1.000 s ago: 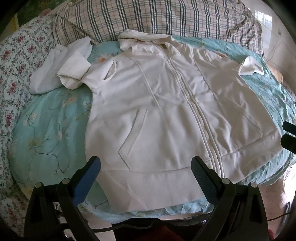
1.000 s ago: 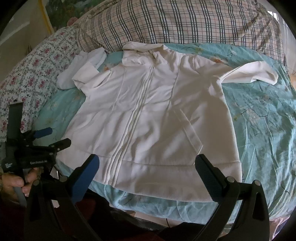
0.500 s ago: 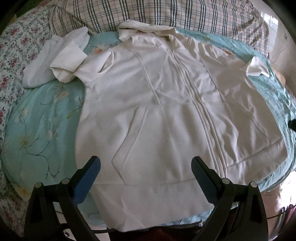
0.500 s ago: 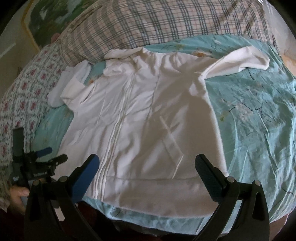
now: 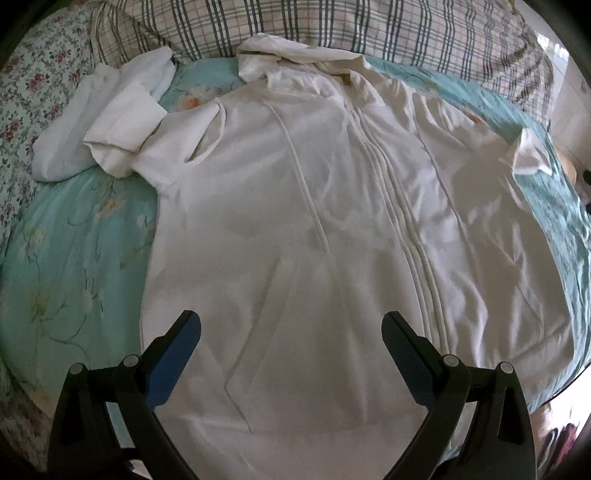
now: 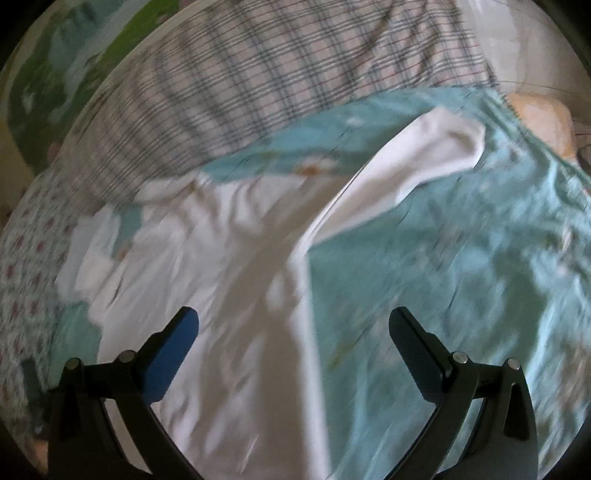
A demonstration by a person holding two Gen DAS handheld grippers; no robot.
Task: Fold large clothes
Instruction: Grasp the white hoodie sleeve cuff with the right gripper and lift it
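Note:
A large white zip-front jacket (image 5: pixel 332 229) lies spread face up on a teal floral bed cover (image 5: pixel 74 251). Its left sleeve (image 5: pixel 122 129) is bunched up at the far left; its right sleeve (image 6: pixel 417 166) stretches out to the right. My left gripper (image 5: pixel 291 332) is open and empty, hovering over the jacket's lower left front near the pocket. My right gripper (image 6: pixel 293 328) is open and empty, over the jacket's right side edge (image 6: pixel 295 295), with the right sleeve ahead. The right wrist view is blurred by motion.
A plaid pillow (image 5: pixel 369 29) lies along the far side of the bed and shows in the right wrist view (image 6: pixel 258 85) too. A floral quilt (image 5: pixel 22 92) lies at the left. The bed's near edge is at the bottom of the left wrist view.
Both grippers have moved forward over the jacket. The right gripper has swung to the right, toward the right sleeve and side edge. Both stay open.

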